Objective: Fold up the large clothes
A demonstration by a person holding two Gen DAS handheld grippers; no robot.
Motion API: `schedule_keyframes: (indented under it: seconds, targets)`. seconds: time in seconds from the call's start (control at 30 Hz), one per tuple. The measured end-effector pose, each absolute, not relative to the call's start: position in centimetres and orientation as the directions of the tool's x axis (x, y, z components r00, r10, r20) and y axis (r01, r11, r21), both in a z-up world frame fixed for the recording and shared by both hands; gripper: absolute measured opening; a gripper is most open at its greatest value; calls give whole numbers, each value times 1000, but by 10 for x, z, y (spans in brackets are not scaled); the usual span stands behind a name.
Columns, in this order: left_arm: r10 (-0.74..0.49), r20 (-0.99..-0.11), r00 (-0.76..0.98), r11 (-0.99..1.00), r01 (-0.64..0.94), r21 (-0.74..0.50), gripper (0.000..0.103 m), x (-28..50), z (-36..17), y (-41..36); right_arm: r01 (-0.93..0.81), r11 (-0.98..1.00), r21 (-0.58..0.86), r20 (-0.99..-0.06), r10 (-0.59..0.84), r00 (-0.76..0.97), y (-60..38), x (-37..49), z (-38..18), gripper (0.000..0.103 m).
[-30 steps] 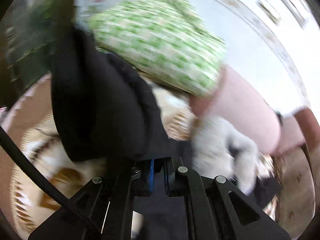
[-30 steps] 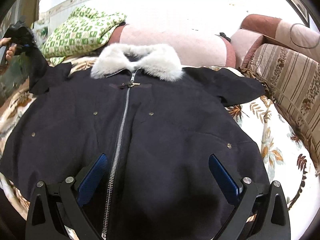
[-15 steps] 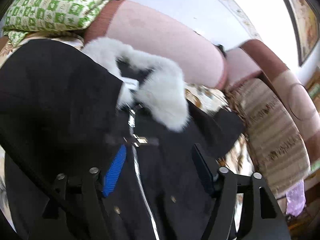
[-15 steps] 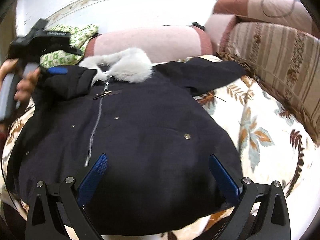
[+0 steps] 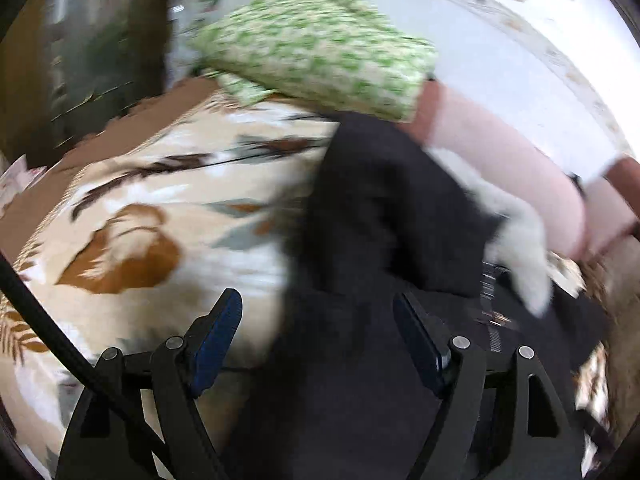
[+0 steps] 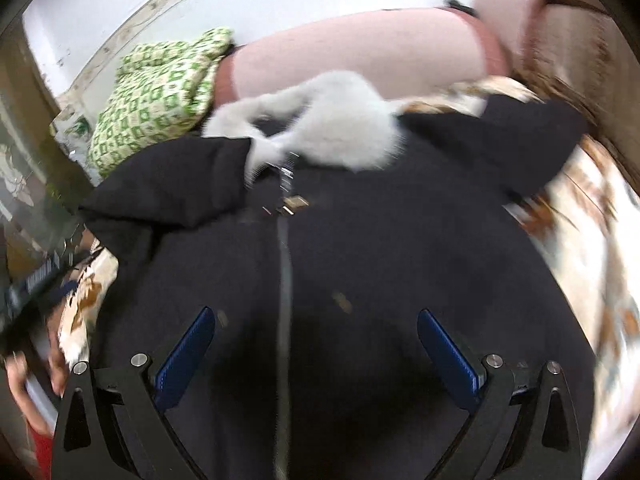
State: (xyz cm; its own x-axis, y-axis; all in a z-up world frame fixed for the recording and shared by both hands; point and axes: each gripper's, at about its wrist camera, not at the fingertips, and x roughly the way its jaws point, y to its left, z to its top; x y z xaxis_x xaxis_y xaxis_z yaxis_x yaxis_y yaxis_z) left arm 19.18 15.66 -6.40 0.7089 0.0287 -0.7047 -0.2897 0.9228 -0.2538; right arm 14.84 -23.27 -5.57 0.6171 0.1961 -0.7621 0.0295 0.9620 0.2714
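Leaf-print bedspread (image 5: 160, 184): black coat (image 6: 360, 280) (white fur collar (image 6: 340, 120)), one sleeve (image 6: 172, 184) folded inward. Left gripper (image 5: 316, 336) jaws just opened, empty; right gripper (image 6: 316, 356) jaws wide, empty.

My left gripper (image 5: 318, 334) over the edge of the dark coat (image 5: 384, 216)

My jaws have just been opening and stand wide, nothing pressed between them; my right pad (image 5: 420, 346) hangs over the coat, my left pad (image 5: 216, 340) over the leaf-print bedspread (image 5: 160, 208). Beyond my fingers the folded-in sleeve lies across the coat, its white fur collar (image 5: 524, 240) off to the right, a green checked cushion (image 5: 320, 48) farther ahead.
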Motion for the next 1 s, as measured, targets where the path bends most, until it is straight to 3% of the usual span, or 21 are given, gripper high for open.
schedule_keyframes:
  seconds: [0.13, 0.4, 0.43, 0.5, 0.53, 0.57, 0.77, 1.0]
  targets:
    - [15, -710, 704, 875, -352, -331, 77, 199, -73, 185, -31, 952, 304, -765, 263, 588, -194, 231, -65, 103]
    - [9, -727, 687, 850, -388, -356, 77, 205, -83, 195, 14, 942, 336, -819, 284, 499, -144, 349, -112, 103]
    - [7, -733, 680, 849, -392, -355, 77, 206, -85, 196, 22, 937, 349, -824, 296, 483, -140, 355, -119, 98]
    - [13, -746, 665, 849, -401, -343, 77, 210, -89, 196, 8, 908, 420, -810, 371, 454, -132, 360, -124, 49]
    - [13, -752, 660, 849, -405, -340, 77, 211, -91, 197, -19, 870, 492, -791, 456, 407, -127, 360, -126, 12]
    - [11, -757, 653, 847, -409, -340, 77, 212, -93, 197, -29, 858, 512, -785, 482, 389, -124, 359, -123, 7]
    - [-9, -771, 637, 829, -426, -362, 77, 213, -98, 202, -97, 887, 451, -759, 439, 481, -142, 327, -60, 7]
    - [-24, -777, 629, 822, -430, -373, 77, 214, -102, 200, 26, 940, 340, -793, 272, 546, -231, 280, -28, 7]
